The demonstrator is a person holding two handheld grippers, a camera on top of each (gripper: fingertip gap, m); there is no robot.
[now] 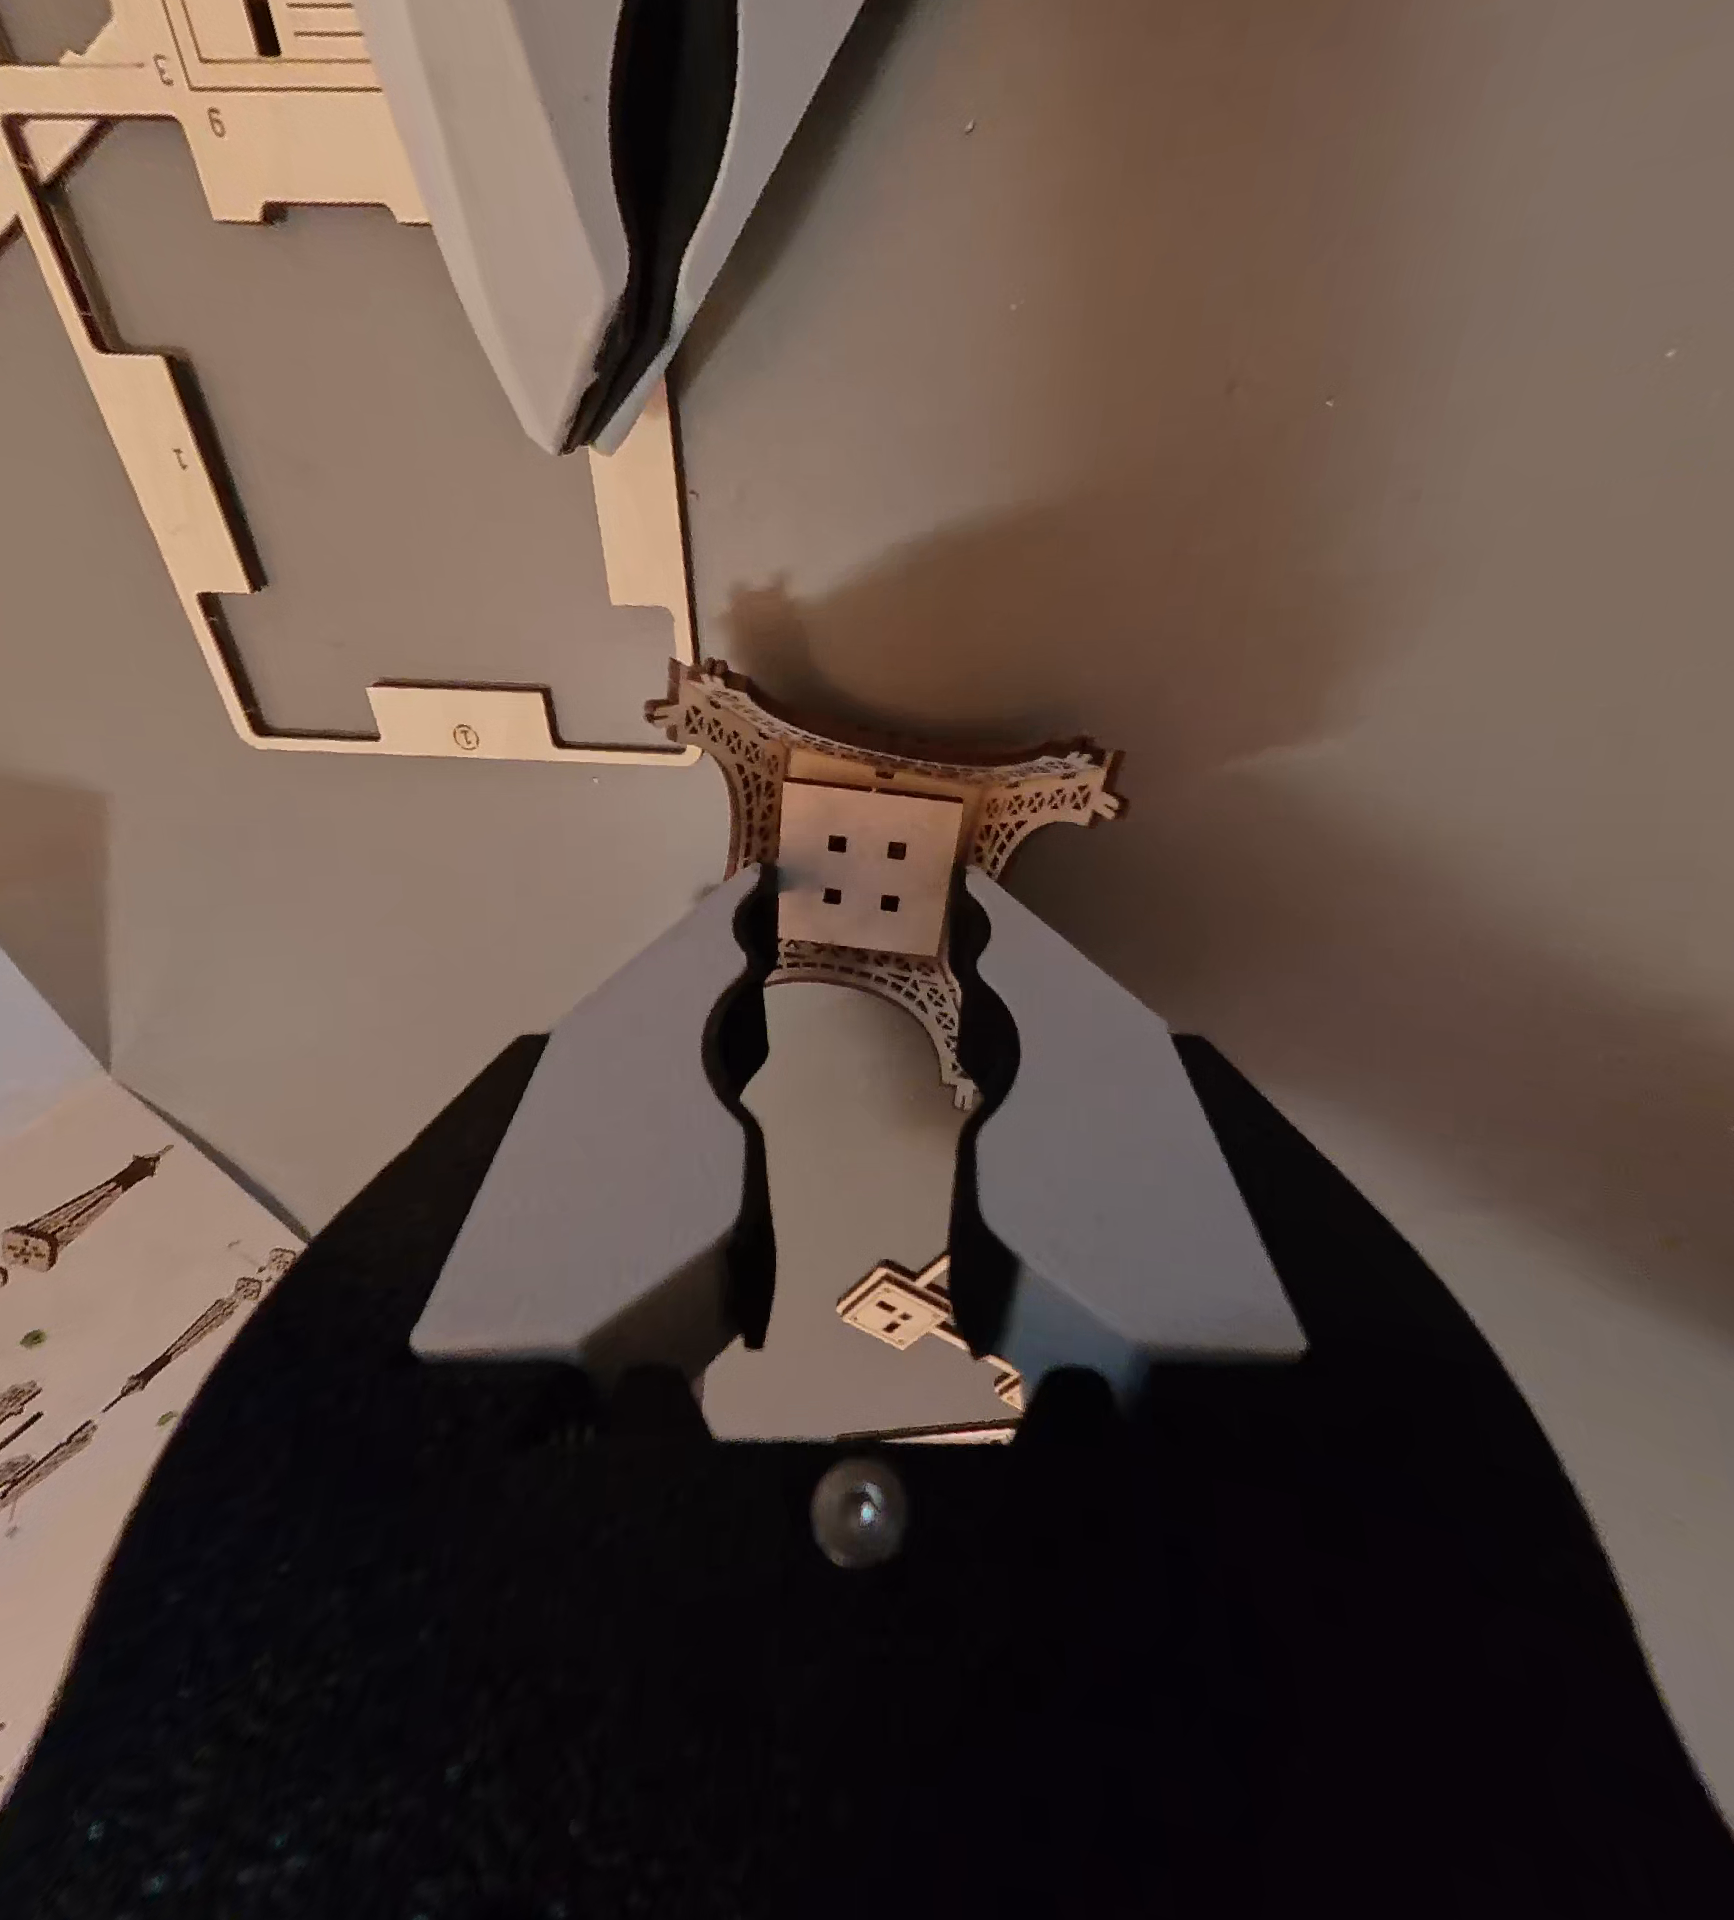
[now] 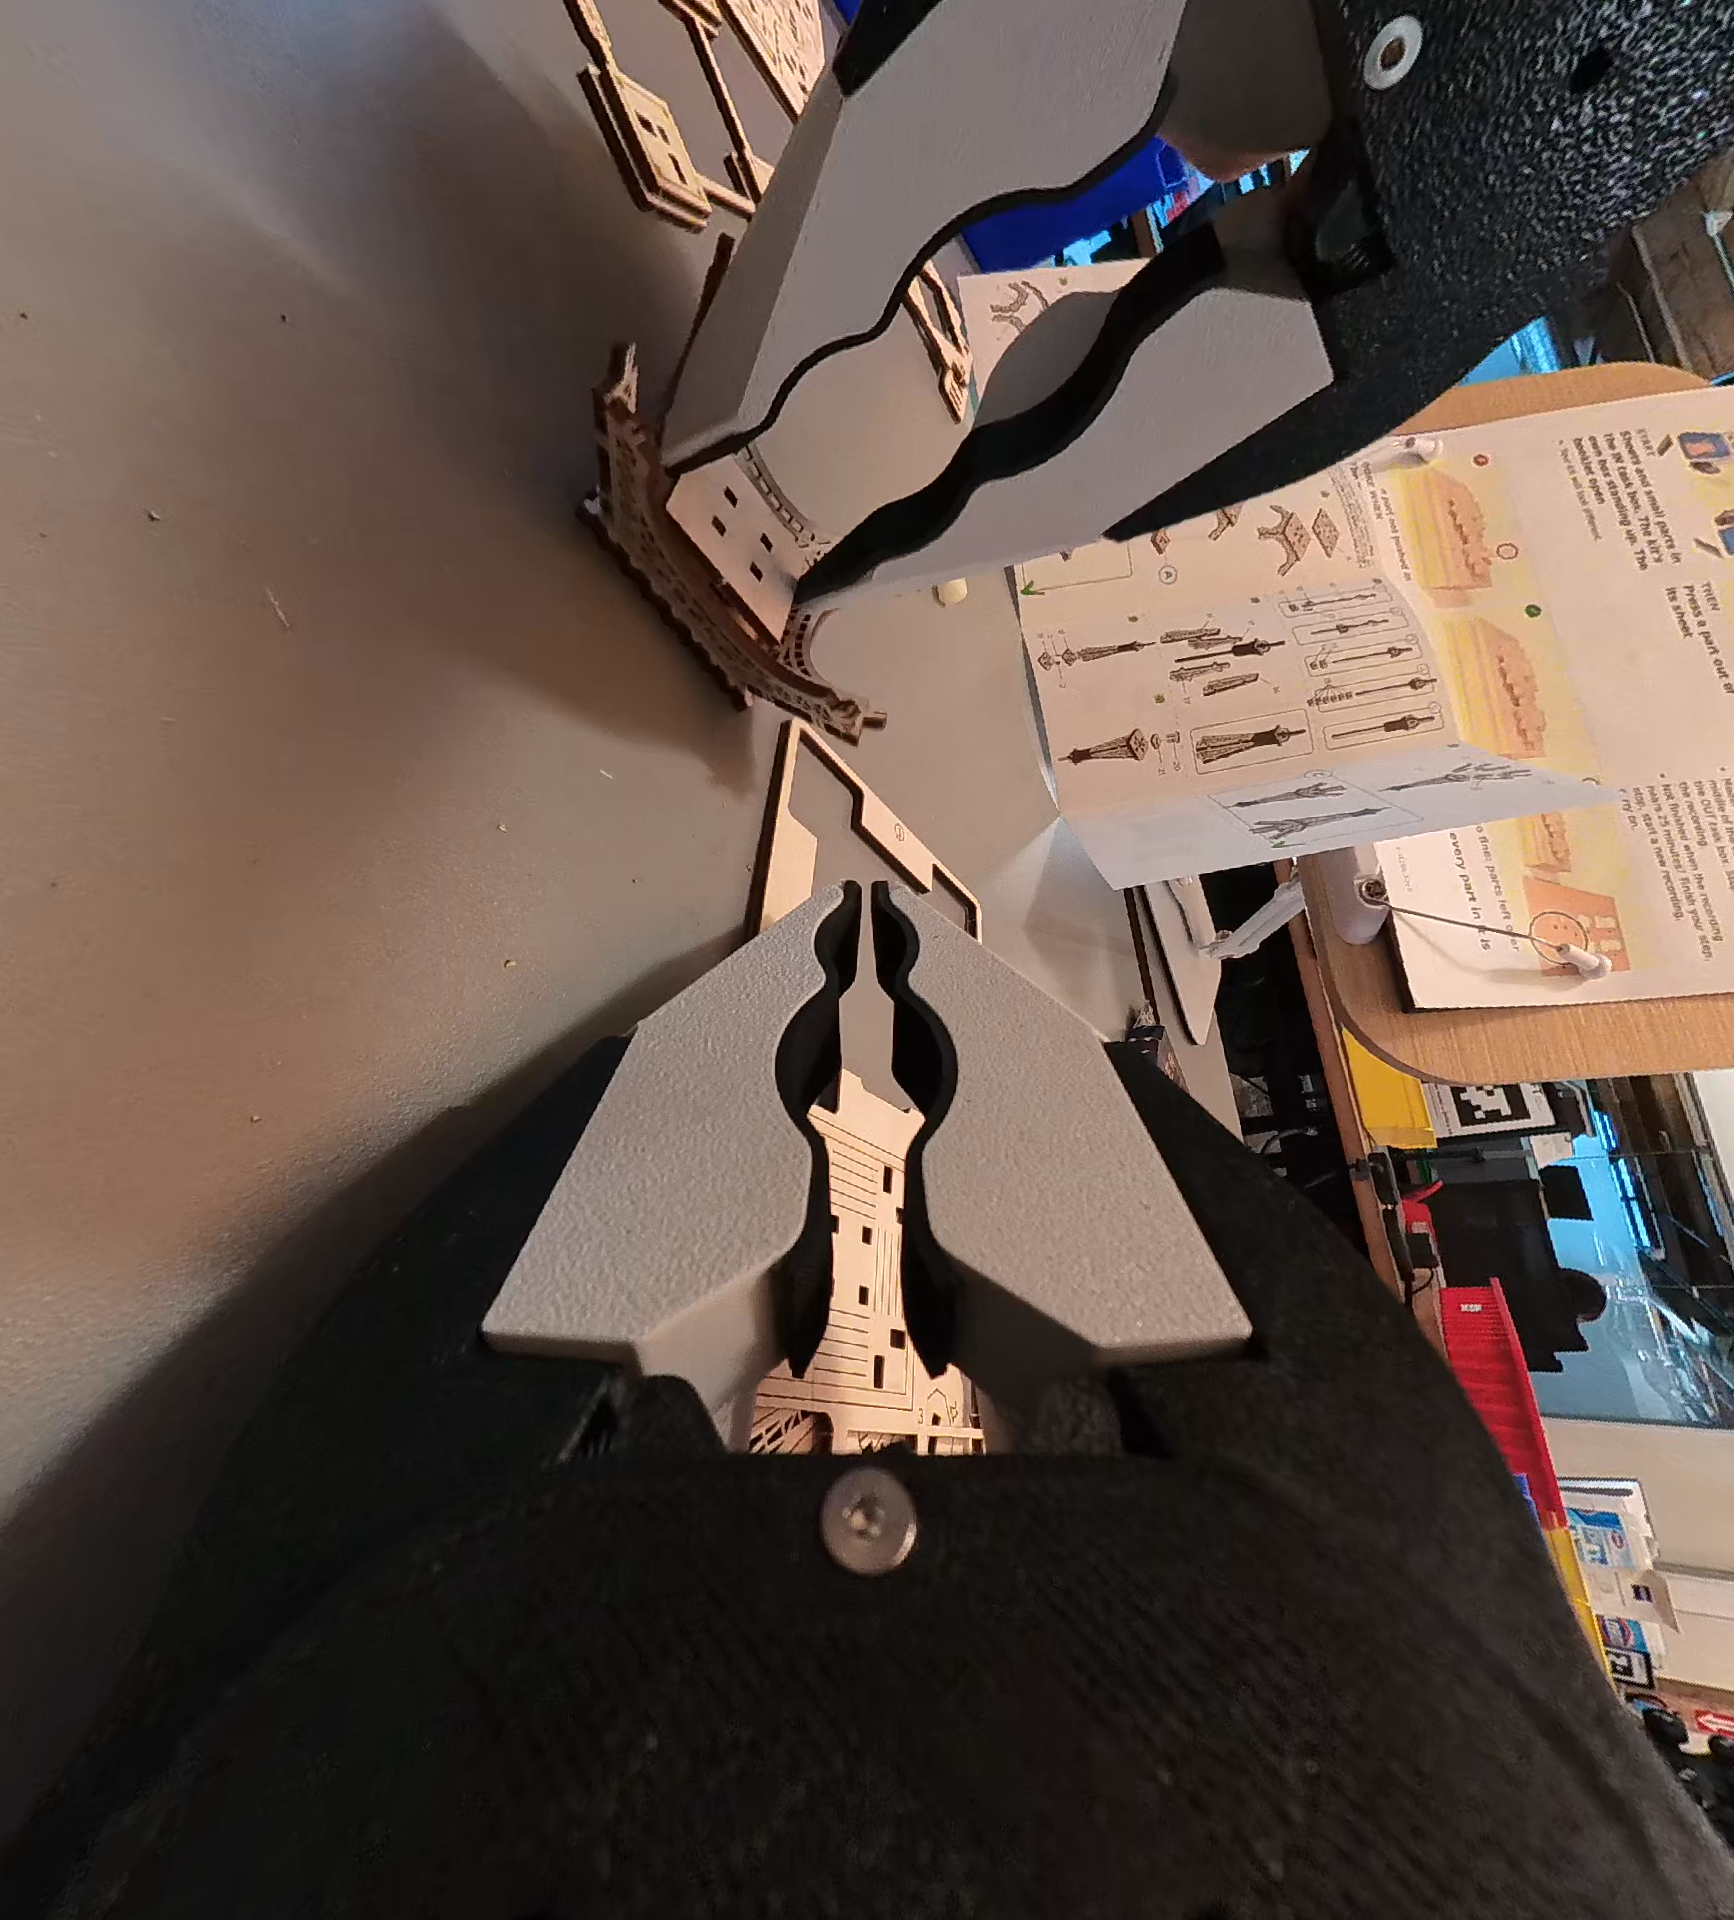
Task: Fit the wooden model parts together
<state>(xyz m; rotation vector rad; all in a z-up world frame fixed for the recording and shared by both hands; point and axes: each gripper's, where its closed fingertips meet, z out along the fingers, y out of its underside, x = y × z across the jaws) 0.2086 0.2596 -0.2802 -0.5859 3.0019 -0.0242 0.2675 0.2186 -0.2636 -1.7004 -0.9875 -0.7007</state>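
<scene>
Tower base point(image 1: 868, 883) between left tool point(image 1: 863, 914) fingers; numbered sheet point(image 1: 343, 436) beside.

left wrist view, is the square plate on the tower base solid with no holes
No, the square plate on the tower base has four small square holes, between the left claw's fingertips.

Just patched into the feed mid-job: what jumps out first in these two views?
The lattice tower base stands on the grey table, its four-hole top plate between the left gripper fingers. Beside it lies the emptied wooden sheet, where the right gripper, nearly closed, rests its tips. A folded instruction leaflet stands propped behind.
</scene>
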